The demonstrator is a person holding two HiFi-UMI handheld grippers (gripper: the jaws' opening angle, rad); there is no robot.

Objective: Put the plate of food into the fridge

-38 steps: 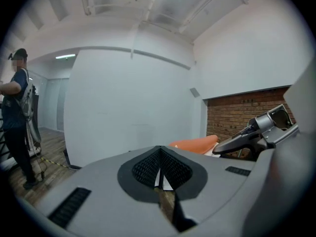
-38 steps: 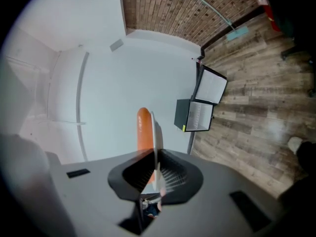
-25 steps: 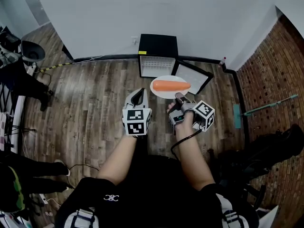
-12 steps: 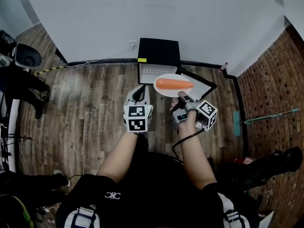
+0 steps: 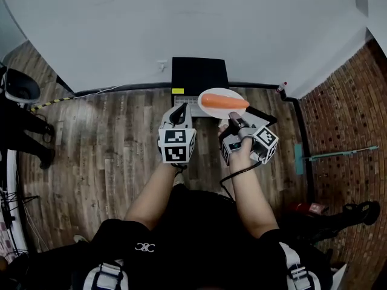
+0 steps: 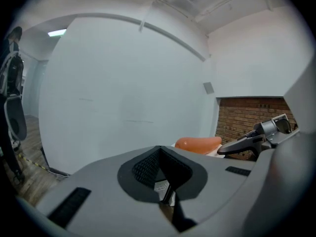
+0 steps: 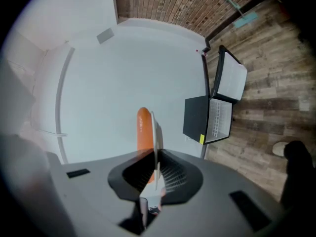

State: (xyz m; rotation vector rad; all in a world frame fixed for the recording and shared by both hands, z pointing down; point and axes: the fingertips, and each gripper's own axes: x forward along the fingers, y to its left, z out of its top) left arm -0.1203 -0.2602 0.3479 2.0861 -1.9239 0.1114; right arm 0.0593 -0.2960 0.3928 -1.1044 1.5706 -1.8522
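A white plate (image 5: 209, 108) carries one long orange piece of food (image 5: 224, 101). My right gripper (image 5: 233, 121) is shut on the plate's near rim and holds it level in the air. In the right gripper view the plate (image 7: 155, 142) shows edge-on between the jaws of that gripper (image 7: 153, 181), with the orange food (image 7: 143, 130) on its left face. The small black fridge (image 5: 199, 75) stands on the floor against the white wall, its door (image 5: 261, 115) swung open to the right. My left gripper (image 5: 178, 115) hovers just left of the plate, shut and holding nothing.
A brick wall (image 5: 344, 95) closes the right side, with a teal-handled tool (image 5: 338, 153) lying along it. A small red-capped bottle (image 5: 279, 89) stands in the corner by the fridge door. Dark equipment (image 5: 21, 86) stands at the far left on the wooden floor.
Both grippers and the plate have moved forward toward the fridge, which now lies just past the plate. The grip on the plate is unchanged.
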